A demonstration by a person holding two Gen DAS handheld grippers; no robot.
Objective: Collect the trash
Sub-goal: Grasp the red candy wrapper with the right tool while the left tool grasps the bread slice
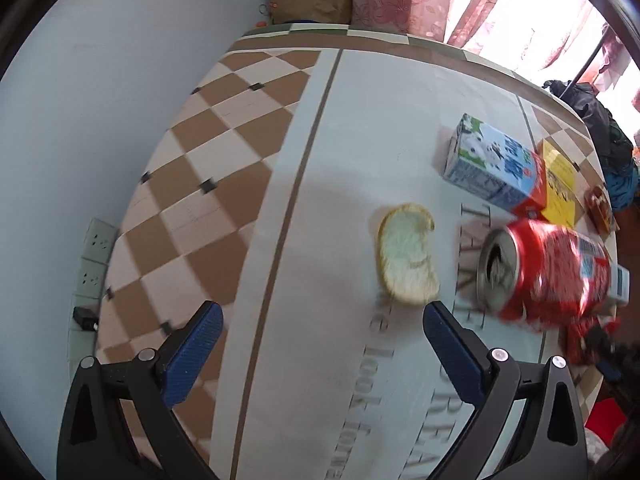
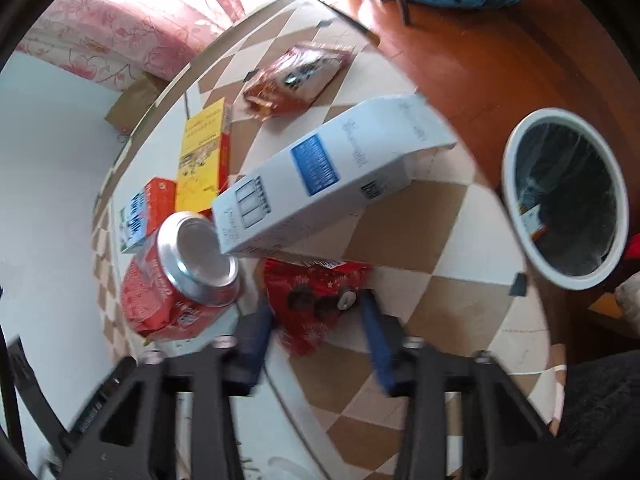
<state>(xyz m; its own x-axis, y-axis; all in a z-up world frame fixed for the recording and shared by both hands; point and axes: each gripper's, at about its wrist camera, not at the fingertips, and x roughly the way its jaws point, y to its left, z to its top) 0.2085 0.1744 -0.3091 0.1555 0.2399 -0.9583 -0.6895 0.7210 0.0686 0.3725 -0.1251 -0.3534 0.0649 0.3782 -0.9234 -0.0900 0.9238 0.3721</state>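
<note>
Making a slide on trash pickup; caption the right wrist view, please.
Open right tool around a red wrapper, beside a red can and white carton; bin waits beyond.

The left gripper [image 1: 322, 322] is held with its blue-padded fingers [image 1: 191, 354] spread wide and nothing between them, angled downward, while the right gripper [image 2: 316, 322] is likewise angled downward with its fingers [image 2: 376, 344] parted at a narrower gap, and it appears motion-blurred.
</note>
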